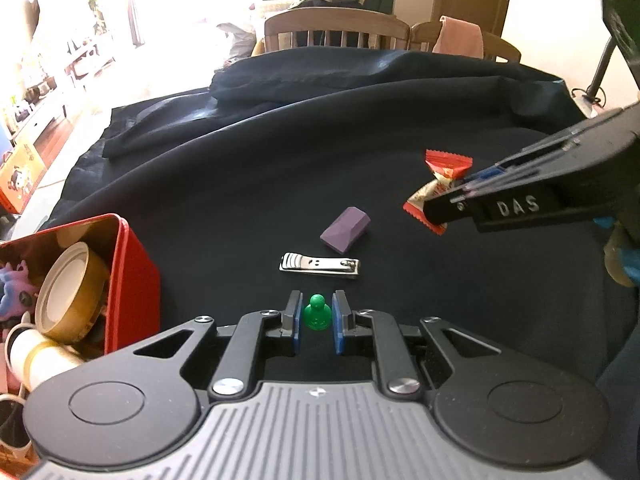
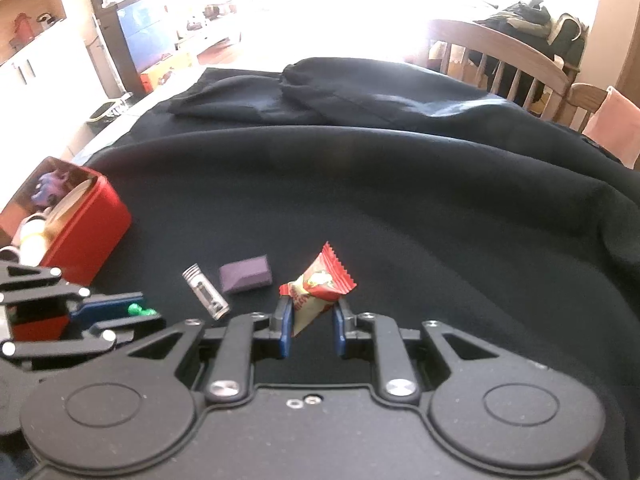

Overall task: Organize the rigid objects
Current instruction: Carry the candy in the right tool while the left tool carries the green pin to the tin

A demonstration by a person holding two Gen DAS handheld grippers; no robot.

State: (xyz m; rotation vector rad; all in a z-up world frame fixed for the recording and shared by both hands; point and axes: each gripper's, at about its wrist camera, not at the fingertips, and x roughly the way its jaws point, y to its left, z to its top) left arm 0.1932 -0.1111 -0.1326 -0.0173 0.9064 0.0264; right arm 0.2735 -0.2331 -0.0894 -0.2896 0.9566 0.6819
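My left gripper is shut on a small green pawn-shaped piece, held just above the dark cloth; from the right wrist view the same gripper shows at the left with the green piece between its blue pads. My right gripper is shut on a red and cream candy wrapper, lifted off the cloth; it also enters the left wrist view from the right, right gripper with the candy. A silver nail clipper and a purple block lie on the cloth.
A red tin box at the left holds tape rolls and a purple toy. Dark cloth covers the table, bunched in folds at the back. Wooden chairs stand beyond the far edge.
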